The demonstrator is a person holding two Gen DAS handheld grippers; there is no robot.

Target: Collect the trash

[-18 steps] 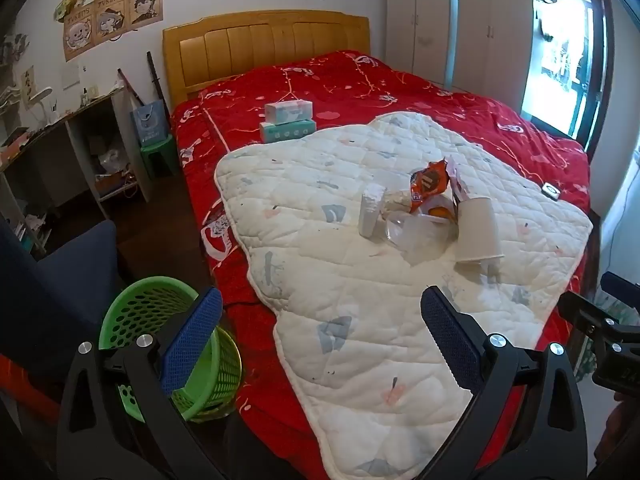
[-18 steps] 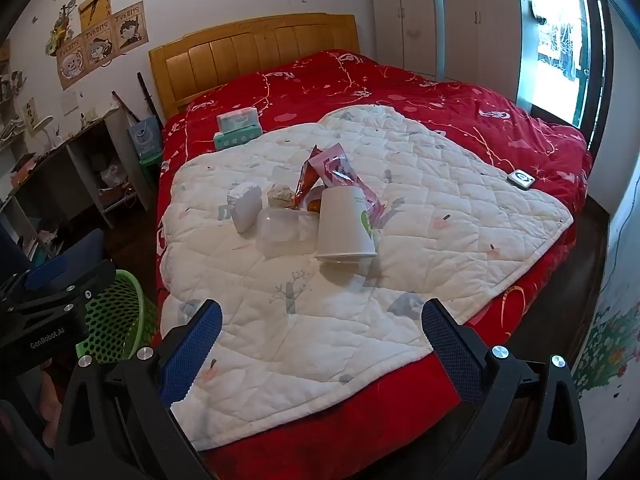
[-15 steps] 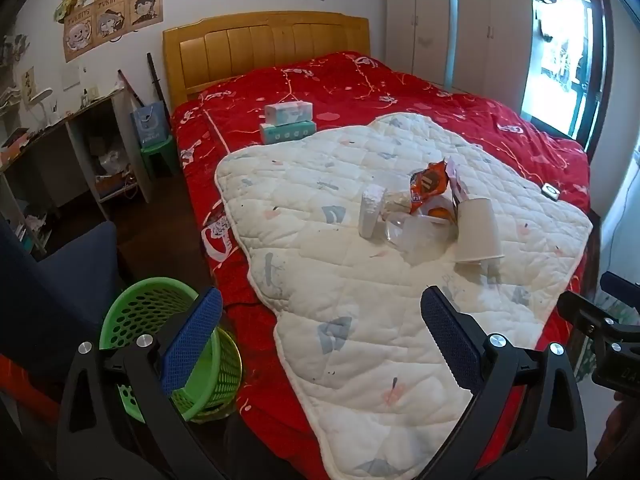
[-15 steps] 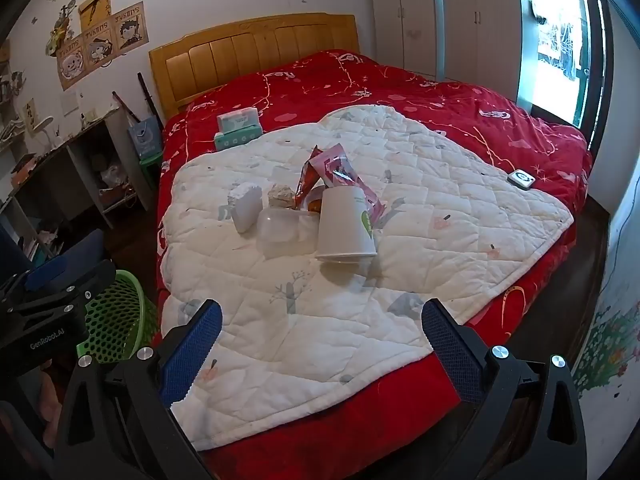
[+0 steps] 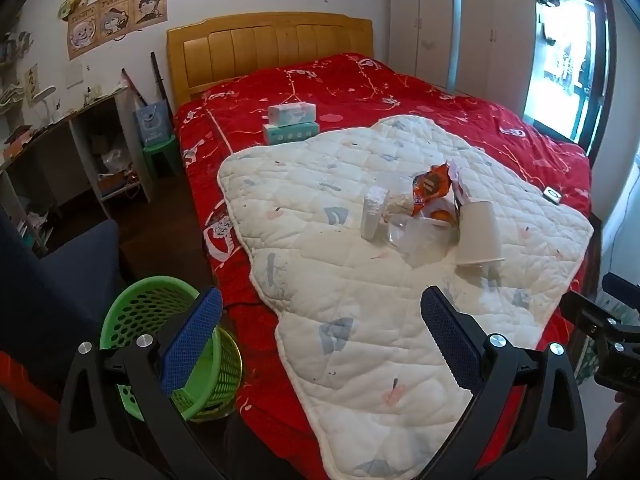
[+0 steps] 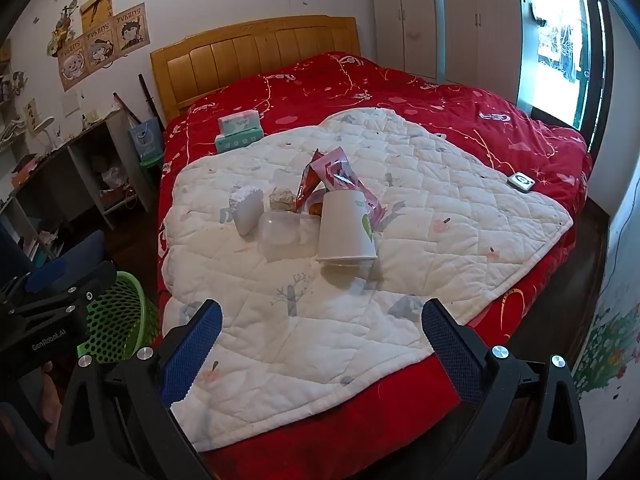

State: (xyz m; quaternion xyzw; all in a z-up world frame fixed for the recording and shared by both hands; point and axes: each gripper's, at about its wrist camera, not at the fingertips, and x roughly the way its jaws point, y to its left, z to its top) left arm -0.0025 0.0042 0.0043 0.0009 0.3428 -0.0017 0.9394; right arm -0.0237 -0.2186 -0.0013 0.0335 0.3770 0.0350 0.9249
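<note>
Item: trash (image 6: 308, 216) heaped mid-quilt (image 6: 440, 216) on the bed, well apart from both grippers, left (image 5: 318, 338) and right (image 6: 320, 344), fingers released and empty; risk judged: cup (image 6: 346, 226) rolling or the clear tub (image 6: 278, 232) slipping when pinched; basket (image 5: 160, 320) interior partly hidden.

A white paper cup (image 6: 347, 227) lies on its side on the white quilt (image 6: 440, 216), mouth toward the foot of the bed. Touching it are a clear plastic container (image 6: 280, 234), an orange snack wrapper (image 5: 430, 190), a pink wrapper (image 6: 344, 174), crumpled paper (image 6: 283, 199) and a white packet (image 6: 246, 210). A green perforated basket (image 5: 156, 320) stands on the floor beside the bed.
</note>
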